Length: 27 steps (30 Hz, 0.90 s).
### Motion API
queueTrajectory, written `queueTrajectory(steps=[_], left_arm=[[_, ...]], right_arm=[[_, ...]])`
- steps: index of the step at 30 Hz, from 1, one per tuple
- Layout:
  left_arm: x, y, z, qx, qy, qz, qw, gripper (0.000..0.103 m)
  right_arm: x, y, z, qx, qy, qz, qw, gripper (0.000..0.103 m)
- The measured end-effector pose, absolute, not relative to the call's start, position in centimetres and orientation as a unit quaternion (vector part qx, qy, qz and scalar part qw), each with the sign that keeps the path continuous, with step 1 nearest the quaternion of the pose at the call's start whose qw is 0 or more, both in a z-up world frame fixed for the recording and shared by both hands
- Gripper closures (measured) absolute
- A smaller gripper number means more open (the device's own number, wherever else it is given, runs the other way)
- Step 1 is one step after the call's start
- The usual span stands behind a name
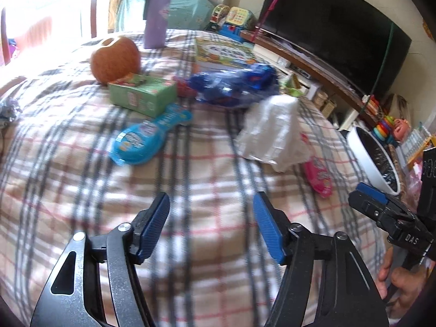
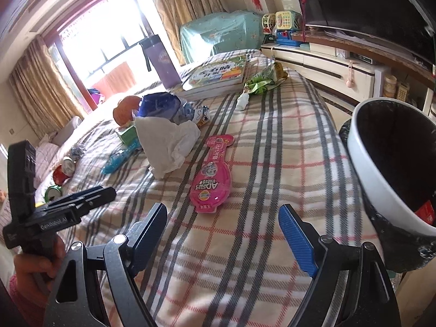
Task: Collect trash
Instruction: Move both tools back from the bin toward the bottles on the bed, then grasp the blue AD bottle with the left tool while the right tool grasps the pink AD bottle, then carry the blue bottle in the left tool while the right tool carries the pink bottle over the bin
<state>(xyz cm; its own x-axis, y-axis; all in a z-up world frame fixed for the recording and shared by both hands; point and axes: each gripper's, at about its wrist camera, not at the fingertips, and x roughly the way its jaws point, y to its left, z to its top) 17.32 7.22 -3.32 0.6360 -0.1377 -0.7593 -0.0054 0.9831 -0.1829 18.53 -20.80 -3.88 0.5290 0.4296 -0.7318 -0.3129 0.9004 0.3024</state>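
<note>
Left gripper [image 1: 211,226] angled down, agape, above blanket [image 1: 190,169]

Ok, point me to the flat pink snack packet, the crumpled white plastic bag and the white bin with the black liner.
flat pink snack packet [image 2: 213,175]: right wrist view, printed middle.
crumpled white plastic bag [image 2: 170,141]: right wrist view, central folds.
white bin with the black liner [image 2: 381,174]: right wrist view, outer white rim.

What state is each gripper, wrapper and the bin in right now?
left gripper: open, empty, above the blanket.
right gripper: open, empty.
pink wrapper: flat on the blanket, untouched.
blue wrapper: flat, untouched.
white plastic bag: crumpled, lying loose.
bin: open, dark-lined, something red inside.
</note>
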Motion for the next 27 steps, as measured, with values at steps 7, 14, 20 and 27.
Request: queueTrajectory(steps=[7,14,20,27], left_arm=[[19.8,10.0,-3.6,-0.043,0.422,0.001,0.906,0.027],[23.5,11.4,-5.1,-0.022,0.431,0.012,0.902,0.027],[24.7,11.2,-5.8,-0.015,0.434,-0.001,0.901,0.043],[22.7,10.3,-5.4,-0.021,0.429,-0.009,0.903,0.052]], right_arm=[[19.5,-18.5,-4.4,0.034,0.438,0.199,0.876,0.02],[20.9,-16.3,-5.6,-0.011,0.455,0.181,0.872,0.026],[21.4,-15.9,-5.9,-0.037,0.454,0.157,0.876,0.056],[20.4,-17.1,-5.3,-0.01,0.443,0.174,0.879,0.057]])
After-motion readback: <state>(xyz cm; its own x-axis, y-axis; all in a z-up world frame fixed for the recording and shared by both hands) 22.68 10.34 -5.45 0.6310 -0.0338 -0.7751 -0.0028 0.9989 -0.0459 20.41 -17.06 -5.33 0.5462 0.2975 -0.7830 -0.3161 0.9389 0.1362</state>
